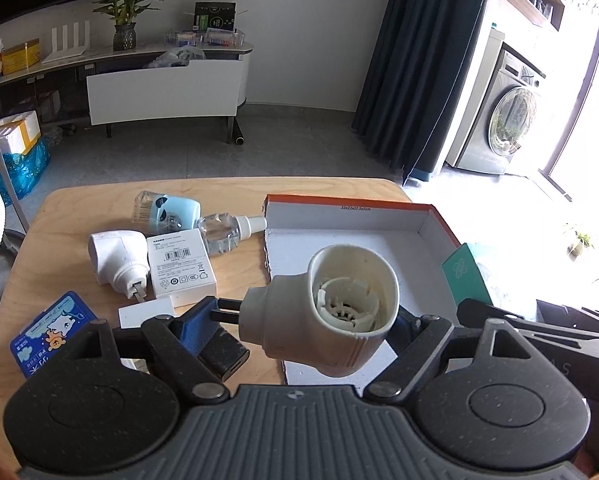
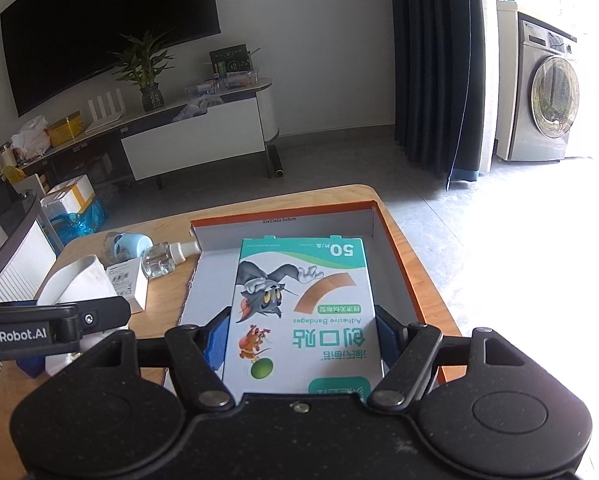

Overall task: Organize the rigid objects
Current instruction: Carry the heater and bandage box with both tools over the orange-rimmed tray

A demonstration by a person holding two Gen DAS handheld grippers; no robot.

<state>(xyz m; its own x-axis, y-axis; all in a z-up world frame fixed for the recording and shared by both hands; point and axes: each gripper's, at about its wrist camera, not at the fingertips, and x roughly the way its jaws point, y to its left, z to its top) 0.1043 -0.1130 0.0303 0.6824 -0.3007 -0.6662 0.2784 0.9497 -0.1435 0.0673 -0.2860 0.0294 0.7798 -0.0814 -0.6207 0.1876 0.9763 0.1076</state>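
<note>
Two hand-held grippers carry goods over a shallow cardboard box [image 1: 379,216] on a wooden surface [image 1: 235,188] in a living room.

The left hand-held gripper [image 1: 299,320] grasps a white plug-in device [image 1: 331,312] above the box's near edge; the right hand-held gripper [image 2: 299,332] clamps a box of bandages [image 2: 303,304] over the box floor. On the surface left of the box lie another white plug [image 1: 117,256], a small white carton [image 1: 181,266], a clear bottle [image 1: 223,232] and a blue refill [image 1: 167,210]. Behind stand a TV cabinet [image 1: 163,88], a dark curtain [image 1: 423,60] and a washing machine [image 1: 499,120].
</note>
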